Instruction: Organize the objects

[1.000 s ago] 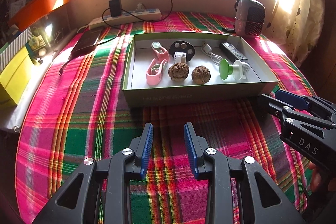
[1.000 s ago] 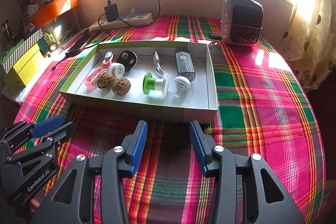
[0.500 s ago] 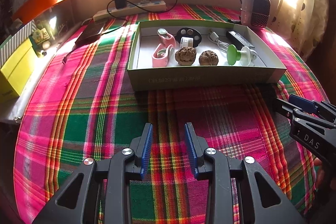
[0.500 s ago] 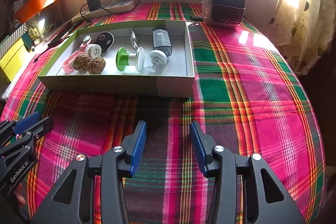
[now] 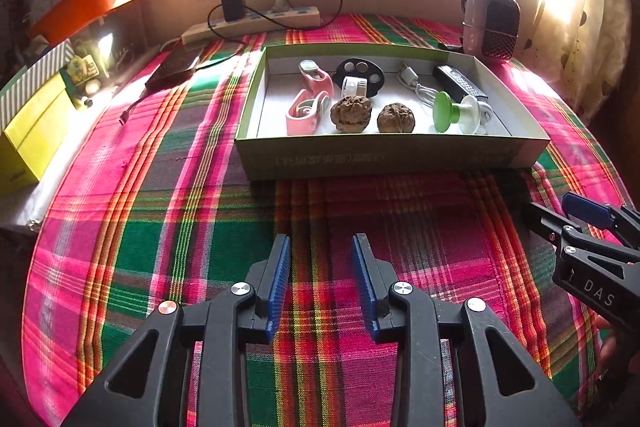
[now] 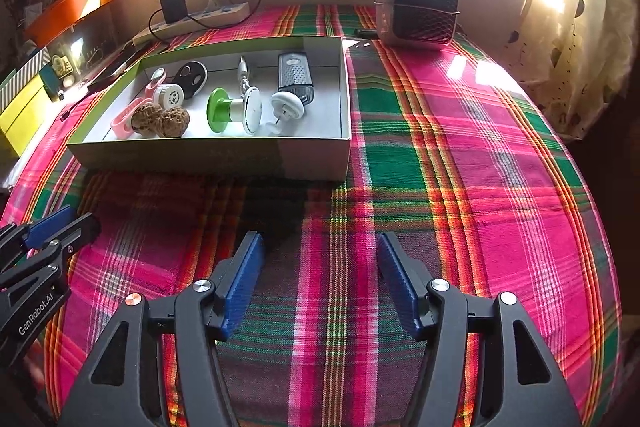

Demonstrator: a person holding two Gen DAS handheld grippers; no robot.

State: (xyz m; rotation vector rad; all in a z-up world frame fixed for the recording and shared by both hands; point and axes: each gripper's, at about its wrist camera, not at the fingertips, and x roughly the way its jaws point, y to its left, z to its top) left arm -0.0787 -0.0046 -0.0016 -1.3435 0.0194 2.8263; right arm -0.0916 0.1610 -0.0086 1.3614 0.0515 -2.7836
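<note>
A shallow green-rimmed box [image 5: 392, 157] [image 6: 208, 155] stands on the plaid cloth. In it lie two walnuts [image 5: 352, 113] [image 6: 172, 122], pink clips [image 5: 306, 109], a black disc [image 5: 360, 69], a green and white spool [image 5: 452, 111] [image 6: 232, 109], a white knob [image 6: 286, 105], a black grater-like piece [image 6: 295, 75] and a white cable plug [image 5: 408, 77]. My left gripper [image 5: 320, 251] is open and empty over the cloth in front of the box; it also shows in the right wrist view [image 6: 60, 223]. My right gripper [image 6: 320, 251] is open and empty, right of the left one [image 5: 560, 211].
A small heater [image 6: 420, 3] [image 5: 492, 23] stands behind the box at the right. A power strip with charger [image 5: 256, 17] lies by the back wall. A dark phone [image 5: 176, 67], a yellow box [image 5: 28, 135] and an orange tray [image 5: 88, 3] sit at the left.
Both grippers have drawn back from the box and shifted slightly; the right gripper's jaws have opened wider. Nothing in the box has moved.
</note>
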